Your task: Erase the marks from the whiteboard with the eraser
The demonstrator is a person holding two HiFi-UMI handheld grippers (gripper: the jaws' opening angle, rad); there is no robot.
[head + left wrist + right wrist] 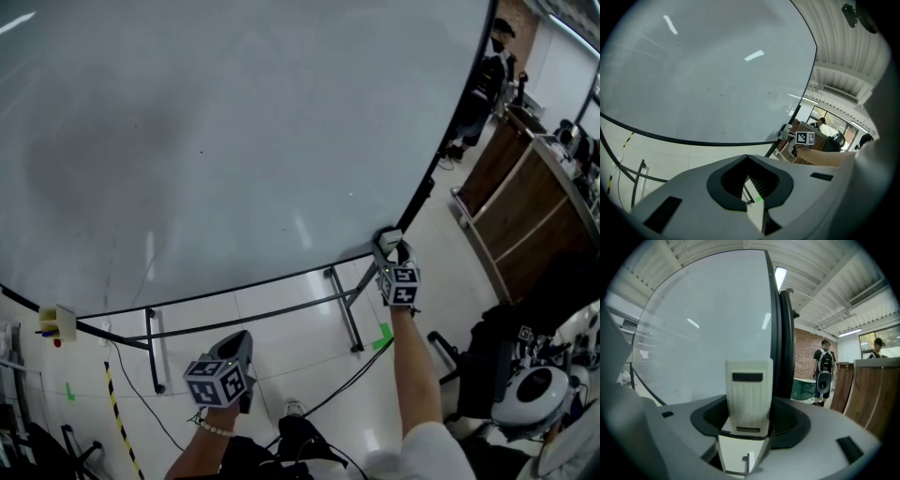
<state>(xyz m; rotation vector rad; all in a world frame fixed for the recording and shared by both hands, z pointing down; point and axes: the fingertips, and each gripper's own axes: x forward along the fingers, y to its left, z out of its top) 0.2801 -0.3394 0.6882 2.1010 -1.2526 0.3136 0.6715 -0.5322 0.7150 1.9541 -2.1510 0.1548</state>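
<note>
Whiteboard (234, 141) faintly smudged, above tiled floor (281, 314). Right hand-held gripper (392, 253) clamps eraser (747, 397) at board's lower corner; left hand-held gripper (236, 354) closed, empty.

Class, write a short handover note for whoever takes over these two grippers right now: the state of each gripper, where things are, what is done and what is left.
Left gripper: shut, empty, held low and clear of the whiteboard.
Right gripper: shut on the eraser, at the board's lower right corner.
Done: no clear pen marks show; most of the board looks clean.
Left: a faint grey smudge on the board's left part, plus a few tiny specks, probably needs another pass.
</note>
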